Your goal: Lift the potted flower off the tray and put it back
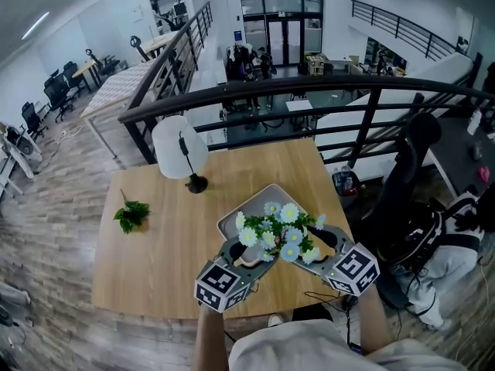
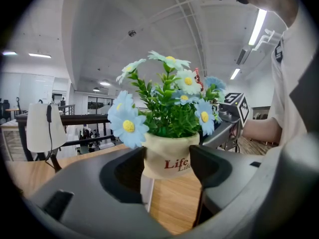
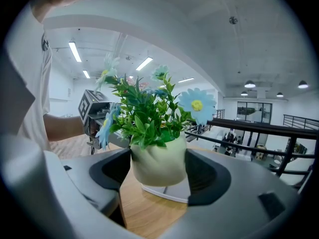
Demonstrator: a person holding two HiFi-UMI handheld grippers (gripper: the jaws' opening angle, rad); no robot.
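Observation:
The potted flower [image 1: 278, 234], blue and white daisies in a cream pot, sits between both grippers over the near end of the grey tray [image 1: 255, 207]. In the left gripper view, the cream pot [image 2: 167, 156] fills the gap of my left gripper [image 2: 167, 166], both jaws against its sides. My right gripper [image 3: 158, 171] clasps the pot [image 3: 157, 163] from the opposite side. The pot's base appears just above the tray [image 3: 169, 192]. In the head view, the left gripper [image 1: 246, 257] and right gripper [image 1: 319, 250] flank the flowers, which hide the pot.
A white lamp [image 1: 182, 149] with a black base stands on the wooden table [image 1: 170, 253] at the far left. A green leaf sprig [image 1: 131, 215] lies near the left edge. A black railing [image 1: 309, 87] runs behind the table; a chair and bags [image 1: 433, 230] are at right.

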